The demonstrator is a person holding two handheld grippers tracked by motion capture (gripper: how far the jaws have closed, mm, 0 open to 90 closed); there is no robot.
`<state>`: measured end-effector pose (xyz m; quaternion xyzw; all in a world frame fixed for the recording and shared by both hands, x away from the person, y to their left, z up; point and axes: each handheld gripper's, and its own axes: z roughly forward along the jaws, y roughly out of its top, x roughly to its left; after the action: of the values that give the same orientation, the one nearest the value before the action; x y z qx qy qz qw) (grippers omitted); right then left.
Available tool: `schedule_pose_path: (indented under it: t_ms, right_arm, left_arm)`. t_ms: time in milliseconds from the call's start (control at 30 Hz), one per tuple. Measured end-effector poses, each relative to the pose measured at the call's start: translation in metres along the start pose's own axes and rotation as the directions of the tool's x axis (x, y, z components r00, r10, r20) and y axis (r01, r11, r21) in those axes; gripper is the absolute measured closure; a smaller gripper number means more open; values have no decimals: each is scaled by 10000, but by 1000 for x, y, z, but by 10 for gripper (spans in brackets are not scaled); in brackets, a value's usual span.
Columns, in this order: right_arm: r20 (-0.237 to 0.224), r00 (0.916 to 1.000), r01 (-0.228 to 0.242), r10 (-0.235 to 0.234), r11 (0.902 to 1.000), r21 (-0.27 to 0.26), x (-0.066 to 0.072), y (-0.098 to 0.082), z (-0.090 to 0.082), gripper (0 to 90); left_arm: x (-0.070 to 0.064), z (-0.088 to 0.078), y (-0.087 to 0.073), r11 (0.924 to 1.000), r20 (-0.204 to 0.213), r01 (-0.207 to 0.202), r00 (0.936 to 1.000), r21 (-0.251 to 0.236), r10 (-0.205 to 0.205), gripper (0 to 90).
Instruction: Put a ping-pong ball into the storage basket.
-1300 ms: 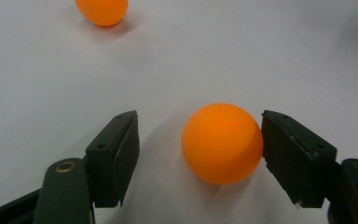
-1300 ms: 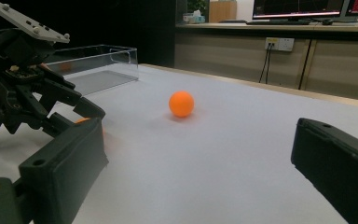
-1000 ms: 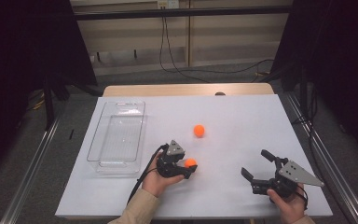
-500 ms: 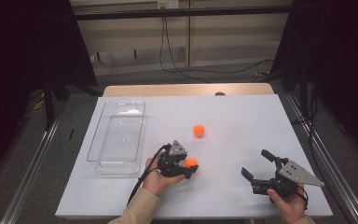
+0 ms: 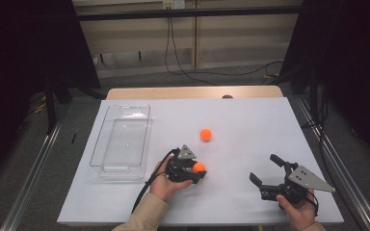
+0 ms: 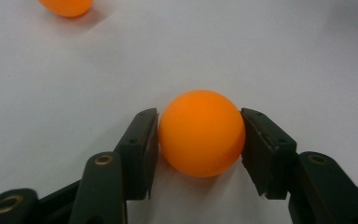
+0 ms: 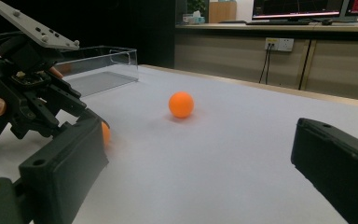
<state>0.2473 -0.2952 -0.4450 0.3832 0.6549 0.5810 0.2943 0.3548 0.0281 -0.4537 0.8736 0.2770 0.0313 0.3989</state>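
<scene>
The left gripper (image 5: 198, 172) sat low on the white table (image 5: 250, 125), near the front edge and a bit left of the middle. Its jaws had just been closing, and an orange ball (image 6: 201, 133) was between them. In the left gripper view both black pads touched the ball, one on each side, so the gripper was pinching it. The ball rested on the table. In the high view the same ball (image 5: 199, 167) peeked out at the tip of the gripper.

A second orange ball (image 5: 205, 134) lay by itself on the table, farther from the person and a little to the right of the held ball. The two balls were near each other but not touching. In the right gripper view this second ball (image 7: 181, 104) sat out in the middle of the table.

A clear plastic tray (image 5: 107, 144) stood on the left part of the table, just beside the left hand (image 5: 164, 185).

The right gripper (image 5: 266, 169) was near the front right corner, well apart from both balls. Its jaws were spread wide and held nothing
</scene>
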Motion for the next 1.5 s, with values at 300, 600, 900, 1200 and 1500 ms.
schedule_pose_path:
  t_ms: [300,600,900,1200,1500]
  right_arm:
    - [-4,10000,10,-10,10000,9,0,0,0,26]
    - [-10,10000,14,-14,10000,6,0,0,0,27]
    - [-3,10000,20,-20,10000,9,0,0,0,27]
    - [3,10000,52,-52,10000,-7,0,1,0,28]
    - [-13,10000,70,-70,10000,-25,1,1,0,29]
  left_arm:
    - [0,3,0,9999,-87,-156,9998,-1,156,507]
    - [4,-4,1,9999,95,135,9999,-92,-134,510]
    - [9,-17,2,9984,476,456,9979,-332,-440,512]
    - [7,-30,7,9991,692,202,9974,-371,-176,513]
    - [9,-39,9,9989,780,309,9966,-354,-280,513]
